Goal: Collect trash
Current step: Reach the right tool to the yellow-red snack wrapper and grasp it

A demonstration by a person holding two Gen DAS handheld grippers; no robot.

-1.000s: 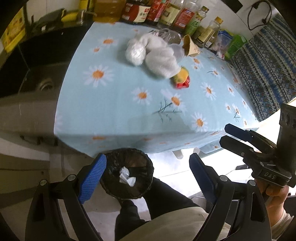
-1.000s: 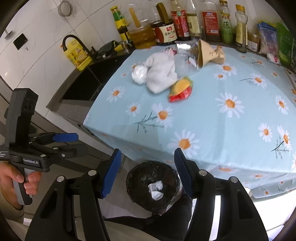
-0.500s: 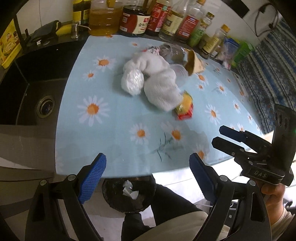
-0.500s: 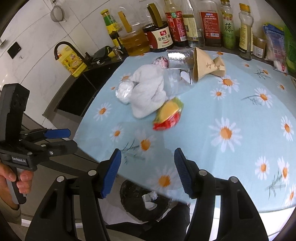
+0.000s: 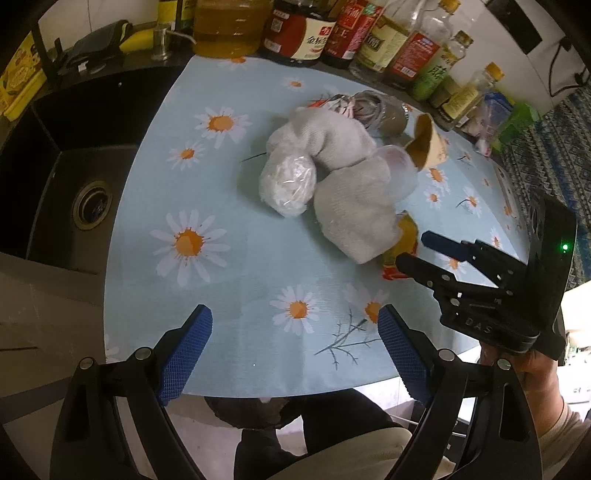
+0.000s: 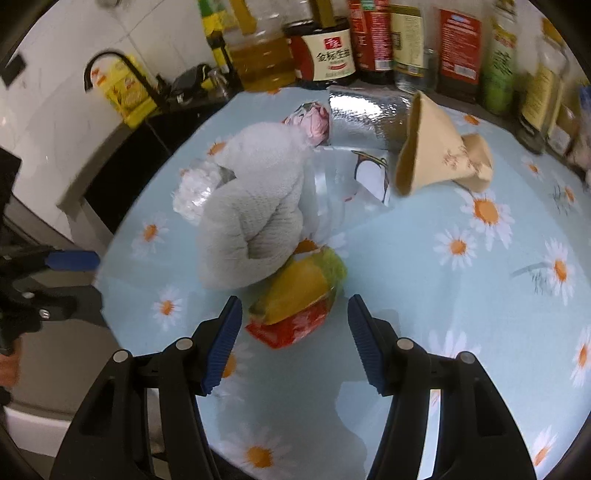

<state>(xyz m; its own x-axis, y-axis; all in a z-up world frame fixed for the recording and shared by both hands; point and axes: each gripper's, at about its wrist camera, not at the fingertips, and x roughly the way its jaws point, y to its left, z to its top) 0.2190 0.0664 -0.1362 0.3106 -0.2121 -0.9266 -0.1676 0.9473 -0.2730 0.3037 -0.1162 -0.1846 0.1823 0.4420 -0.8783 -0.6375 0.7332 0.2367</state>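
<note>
A pile of trash lies on the daisy tablecloth (image 5: 229, 280): a yellow-and-red snack wrapper (image 6: 295, 299), a grey cloth (image 6: 255, 206), a clear plastic bag of white stuff (image 5: 288, 184), a silver foil bag (image 6: 365, 114) and a tan paper cone (image 6: 432, 155). My right gripper (image 6: 293, 343) is open, its fingers either side of the wrapper's near end; it also shows in the left wrist view (image 5: 417, 251). My left gripper (image 5: 295, 354) is open and empty over the table's near edge. The black trash bin (image 5: 251, 413) peeks out below that edge.
A row of sauce and oil bottles (image 5: 332, 33) lines the back of the table. A black sink (image 5: 74, 192) is at the left. A patterned blue fabric (image 5: 546, 147) is at the far right. The person's legs (image 5: 332, 443) are below the table edge.
Both grippers moved up and forward from over the bin to over the table. The right gripper closed in on the snack wrapper. The bin slid almost out of view.
</note>
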